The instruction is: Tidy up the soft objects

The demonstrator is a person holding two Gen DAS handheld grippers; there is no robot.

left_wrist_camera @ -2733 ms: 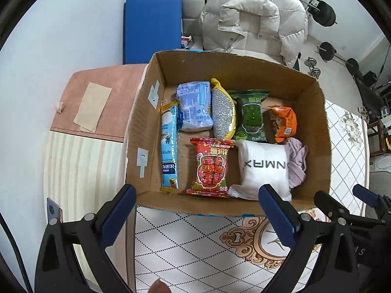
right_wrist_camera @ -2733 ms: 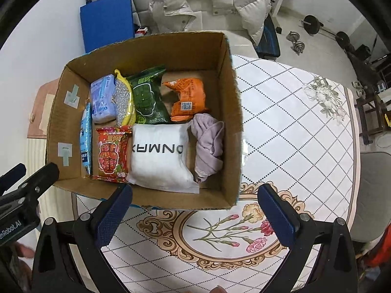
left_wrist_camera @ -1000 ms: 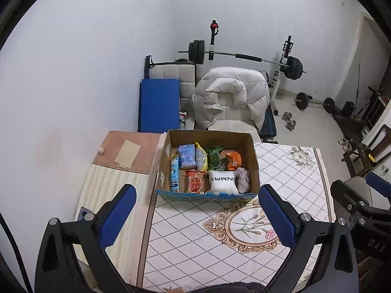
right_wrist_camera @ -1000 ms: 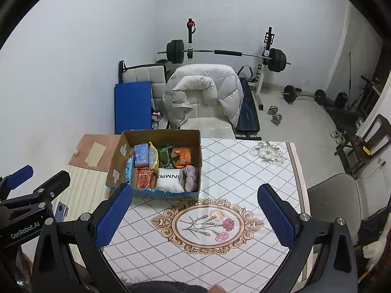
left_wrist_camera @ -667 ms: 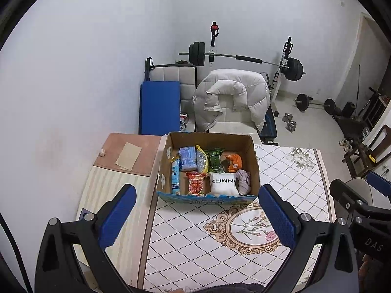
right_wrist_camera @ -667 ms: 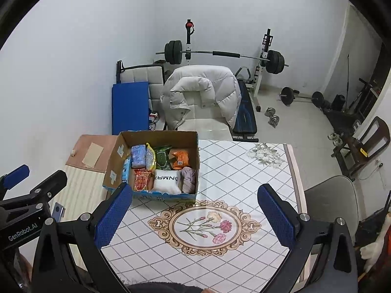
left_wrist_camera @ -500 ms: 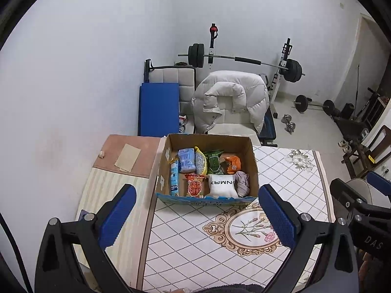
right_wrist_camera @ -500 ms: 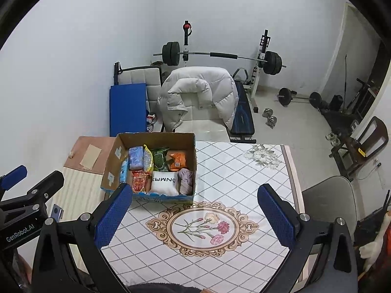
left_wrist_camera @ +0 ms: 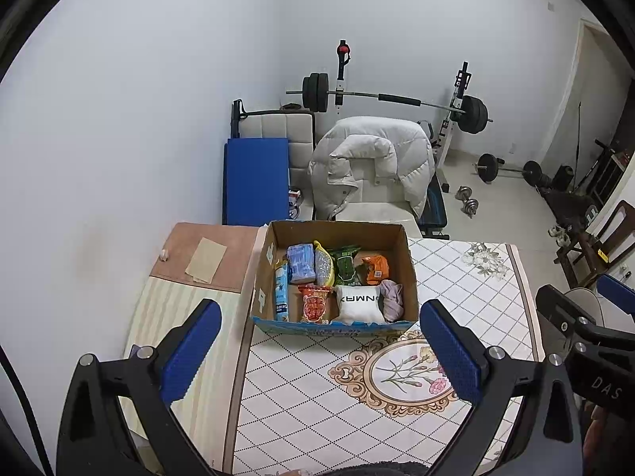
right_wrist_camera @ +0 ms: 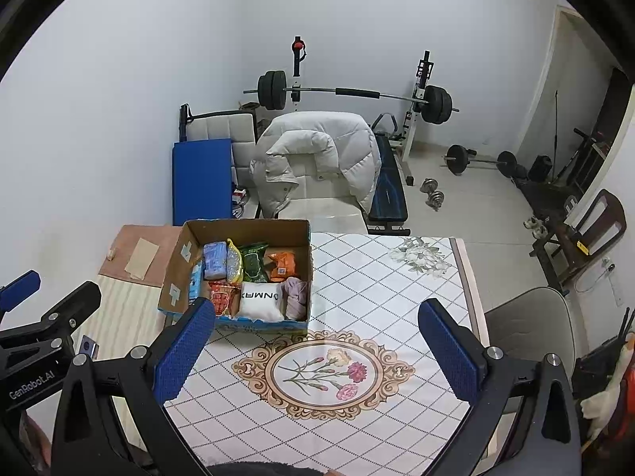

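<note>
You held the left gripper [left_wrist_camera: 317,351] and the right gripper [right_wrist_camera: 313,351] high above the table [right_wrist_camera: 397,297], both spread wide with nothing between their blue pads. The cardboard box [left_wrist_camera: 408,261] sat at mid-frame in the left view, left of centre in the right view, packed with snack packets, a white pouch [left_wrist_camera: 359,303] and a lilac cloth [left_wrist_camera: 392,297].

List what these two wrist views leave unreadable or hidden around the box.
- Print on the snack packets: too small in both views.
- Cardboard box floor: covered by its contents.
- Blue packet: right view, partly behind the box wall.
- Right gripper: left view, cut off by the frame edge.
</note>
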